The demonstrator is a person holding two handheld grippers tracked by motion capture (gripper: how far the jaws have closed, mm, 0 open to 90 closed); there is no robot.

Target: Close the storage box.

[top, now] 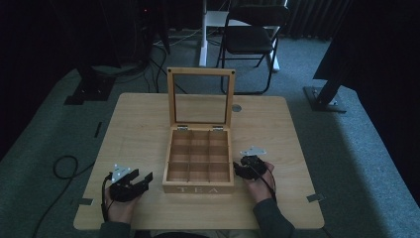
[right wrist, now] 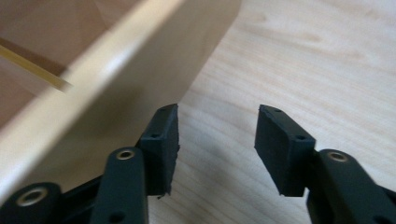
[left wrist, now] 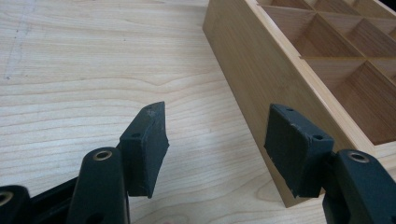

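Observation:
A wooden tea box (top: 199, 189) with several empty compartments stands mid-table, its glass-paned lid (top: 171, 99) upright at the back. My left gripper (top: 143, 177) rests near the table's front left, open, left of the box. In the left gripper view that gripper (left wrist: 217, 140) has nothing between its pads, and the box's side wall (left wrist: 243, 70) is just off the right pad. My right gripper (top: 236, 168) sits close to the box's right front corner. In the right gripper view its jaws (right wrist: 217, 140) stand apart over bare wood, with the box wall (right wrist: 116, 84) beside the left one.
The light wooden table (top: 133, 129) has a small grey round disc (top: 236, 107) behind the box at the right. A black folding chair (top: 250, 34) stands beyond the table. A black cable (top: 64, 166) loops on the carpet at the left.

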